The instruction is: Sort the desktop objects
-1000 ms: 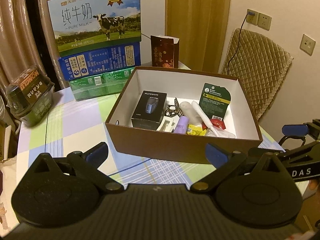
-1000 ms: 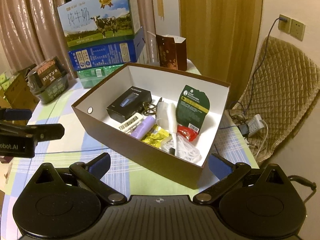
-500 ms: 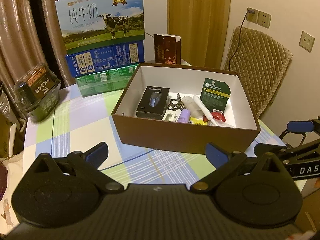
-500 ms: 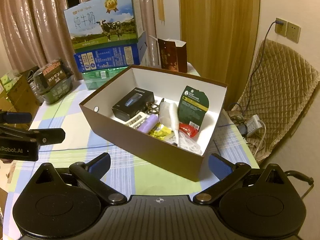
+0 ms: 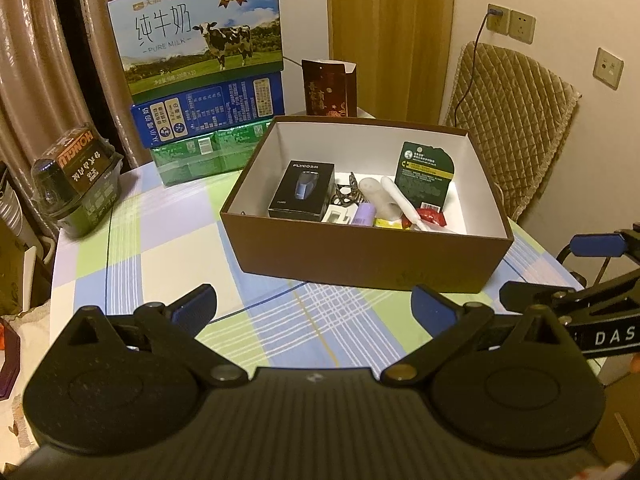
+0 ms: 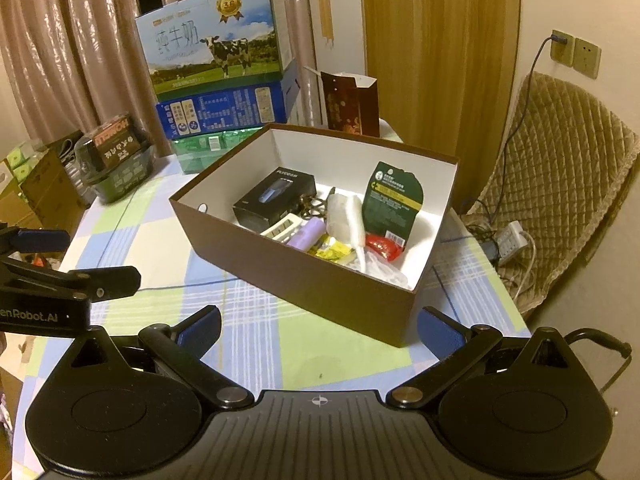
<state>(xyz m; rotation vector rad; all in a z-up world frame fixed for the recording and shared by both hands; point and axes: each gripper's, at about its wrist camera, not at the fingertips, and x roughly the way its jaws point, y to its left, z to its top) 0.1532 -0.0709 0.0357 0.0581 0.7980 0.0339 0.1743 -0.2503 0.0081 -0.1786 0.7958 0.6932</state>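
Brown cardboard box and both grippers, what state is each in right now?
Brown cardboard box: lid off, holding items.
Black Flyco carton: closed, lying flat inside.
Dark green packet: upright, leaning on box wall.
Left gripper: open, empty.
Right gripper: open, empty.

The brown box [image 5: 360, 256] near wall hides perhaps the small items' lower parts.
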